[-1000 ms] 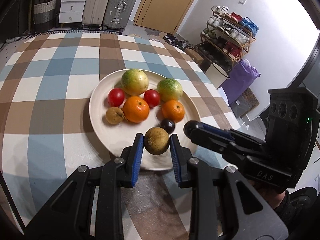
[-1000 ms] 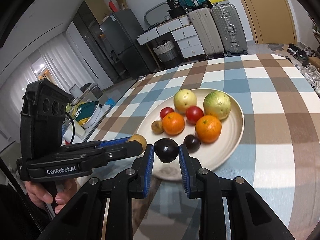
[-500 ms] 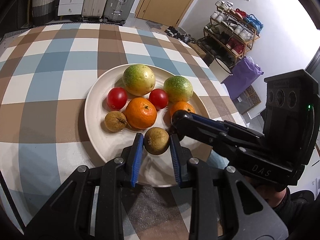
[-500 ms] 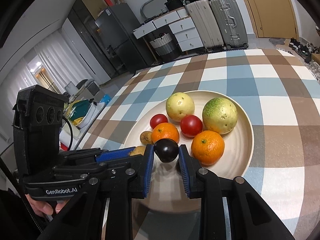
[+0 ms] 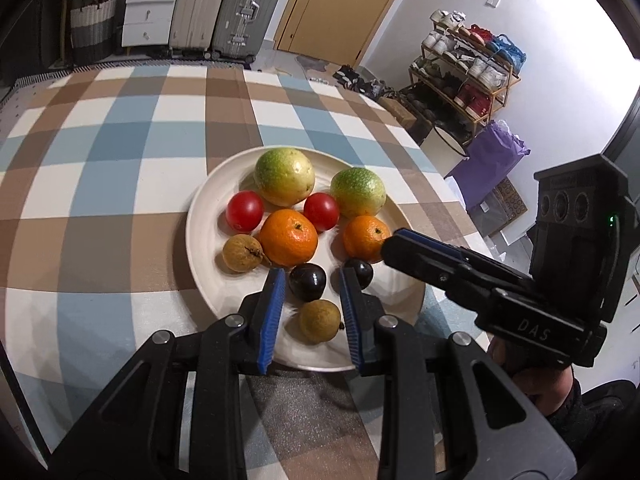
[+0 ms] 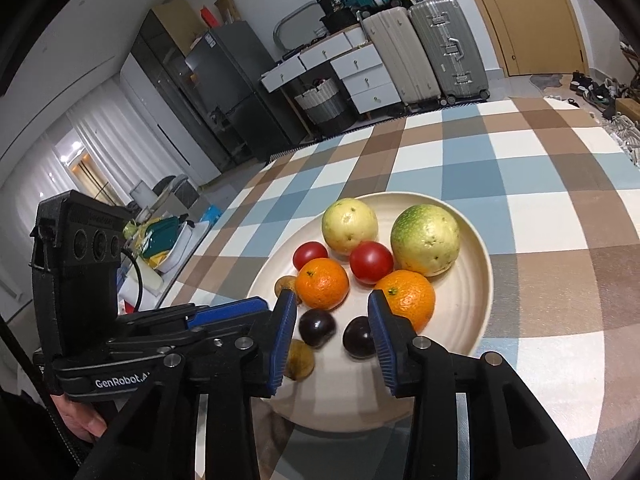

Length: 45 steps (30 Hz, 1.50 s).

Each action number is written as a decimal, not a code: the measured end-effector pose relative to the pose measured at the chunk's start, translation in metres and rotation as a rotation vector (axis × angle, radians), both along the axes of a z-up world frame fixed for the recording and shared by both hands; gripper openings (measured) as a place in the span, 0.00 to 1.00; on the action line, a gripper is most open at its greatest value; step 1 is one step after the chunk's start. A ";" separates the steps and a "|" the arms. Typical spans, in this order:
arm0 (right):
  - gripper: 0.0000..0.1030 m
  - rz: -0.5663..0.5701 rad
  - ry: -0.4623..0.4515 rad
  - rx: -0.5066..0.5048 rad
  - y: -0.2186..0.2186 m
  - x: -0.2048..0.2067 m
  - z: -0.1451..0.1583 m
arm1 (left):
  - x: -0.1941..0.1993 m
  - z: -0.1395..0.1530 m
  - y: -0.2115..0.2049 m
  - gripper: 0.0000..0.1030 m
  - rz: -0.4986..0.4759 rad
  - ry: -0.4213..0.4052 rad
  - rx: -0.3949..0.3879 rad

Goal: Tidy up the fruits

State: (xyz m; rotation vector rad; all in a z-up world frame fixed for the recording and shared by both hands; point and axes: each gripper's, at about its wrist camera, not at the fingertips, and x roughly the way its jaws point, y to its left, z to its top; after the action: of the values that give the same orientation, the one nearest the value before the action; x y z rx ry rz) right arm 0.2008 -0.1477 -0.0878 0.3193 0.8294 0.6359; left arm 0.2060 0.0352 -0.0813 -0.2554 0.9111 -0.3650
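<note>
Release step: right gripper (image 6: 332,328) jaws opening, dark purple round plum (image 6: 317,328) resting loose on cream ceramic plate (image 6: 476,280). Left gripper (image 5: 312,308) apart around small brown longan (image 5: 320,320), also on plate. Next, probably withdraw both upward without nudging fruit.

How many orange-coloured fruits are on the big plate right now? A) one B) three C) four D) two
D: the plate holds just two oranges, one nearer the middle and one toward the right side, among red, green, brown and dark purple fruits.
</note>
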 end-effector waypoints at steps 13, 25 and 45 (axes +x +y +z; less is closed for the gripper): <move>0.42 -0.064 -0.117 0.053 -0.024 -0.041 0.028 | -0.054 0.042 0.026 0.30 0.129 -0.194 0.083; 0.56 -0.121 -0.250 0.031 -0.024 -0.088 0.051 | -0.104 0.061 0.030 0.62 0.277 -0.306 0.204; 0.93 -0.277 -0.525 -0.065 -0.030 -0.160 0.075 | -0.171 0.070 0.025 0.84 0.405 -0.517 0.345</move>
State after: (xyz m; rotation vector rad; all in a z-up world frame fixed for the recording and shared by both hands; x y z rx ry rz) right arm 0.0404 -0.1776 -0.0127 0.1891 0.2933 0.4034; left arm 0.0351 0.0607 -0.0114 -0.0182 0.3846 0.1064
